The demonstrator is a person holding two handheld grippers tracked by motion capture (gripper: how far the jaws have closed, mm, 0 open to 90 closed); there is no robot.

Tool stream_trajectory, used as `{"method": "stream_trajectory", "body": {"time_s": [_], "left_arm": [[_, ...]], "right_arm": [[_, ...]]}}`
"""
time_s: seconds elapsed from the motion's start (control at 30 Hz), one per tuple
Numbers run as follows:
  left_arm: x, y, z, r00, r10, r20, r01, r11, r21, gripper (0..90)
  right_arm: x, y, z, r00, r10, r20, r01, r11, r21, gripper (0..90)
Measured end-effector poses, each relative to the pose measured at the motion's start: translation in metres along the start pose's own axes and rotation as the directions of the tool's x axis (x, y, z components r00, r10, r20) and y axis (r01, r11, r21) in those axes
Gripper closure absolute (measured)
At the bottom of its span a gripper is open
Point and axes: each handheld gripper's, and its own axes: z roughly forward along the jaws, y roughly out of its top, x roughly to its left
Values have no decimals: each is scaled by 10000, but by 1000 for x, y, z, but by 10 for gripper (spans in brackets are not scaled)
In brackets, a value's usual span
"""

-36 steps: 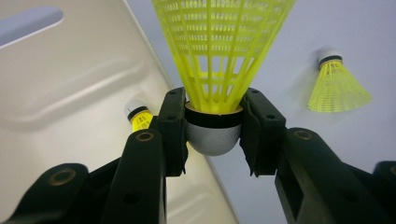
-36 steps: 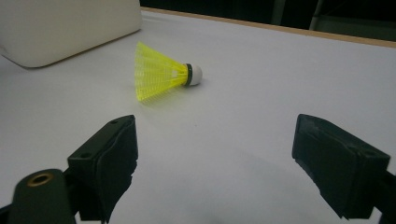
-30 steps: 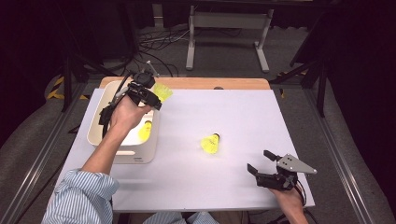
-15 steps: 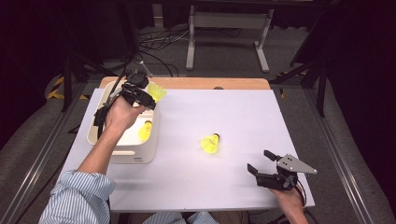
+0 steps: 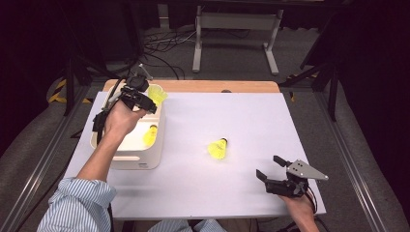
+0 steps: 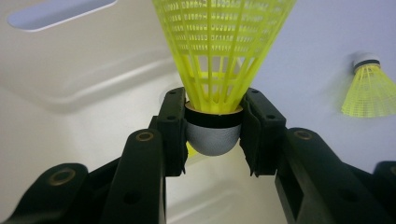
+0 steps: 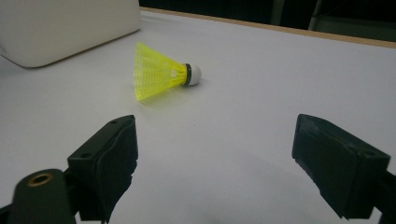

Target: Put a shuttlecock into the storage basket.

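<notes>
Yellow plastic mesh fans out from the shuttlecock (image 6: 219,51) clamped in the left gripper (image 5: 140,99), whose two black jaws press on either side of its rounded grey-white cork. That gripper hangs over the far end of the white bin (image 5: 150,157), which sits on the left part of the white surface (image 5: 241,121); the skirt of the held shuttlecock pokes out past the bin's far right corner. Inside the bin, against its right wall, lies a second yellow shuttlecock (image 5: 150,136). A third shuttlecock (image 5: 218,148) lies on its side on the bare surface, near the middle and to the right of the bin, well apart from it. At the near right corner the right gripper (image 5: 273,169) rests low over the surface with its jaws spread wide and nothing between them, pointed towards that lone shuttlecock, which lies some way ahead of it. A striped sleeve (image 5: 77,203) covers the left arm at the near edge.
</notes>
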Motion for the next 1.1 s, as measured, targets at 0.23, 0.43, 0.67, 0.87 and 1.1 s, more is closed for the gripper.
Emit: {"method": "stream_trajectory", "body": {"time_s": [0.23,0.43,0.67,0.87,1.1], "left_arm": [[6,-3,2,9998,-185,-31,185,9998,5,645],[13,-6,5,9992,-355,-172,355,9994,0,645],[23,-11,14,9978,-592,-296,596,9981,130,644],[28,-12,20,9969,-695,-381,704,9973,221,644],[32,-14,27,9959,-789,-446,804,9962,322,644]], "right_arm": [[0,0,0,10000,-13,10,13,10000,9,147],[0,0,0,10000,-10,13,10,10000,8,147],[0,0,0,10000,-52,-9,52,10000,5,147],[0,0,0,10000,-22,4,22,10000,2,147],[0,0,0,10000,-19,19,19,10000,9,147]]}}
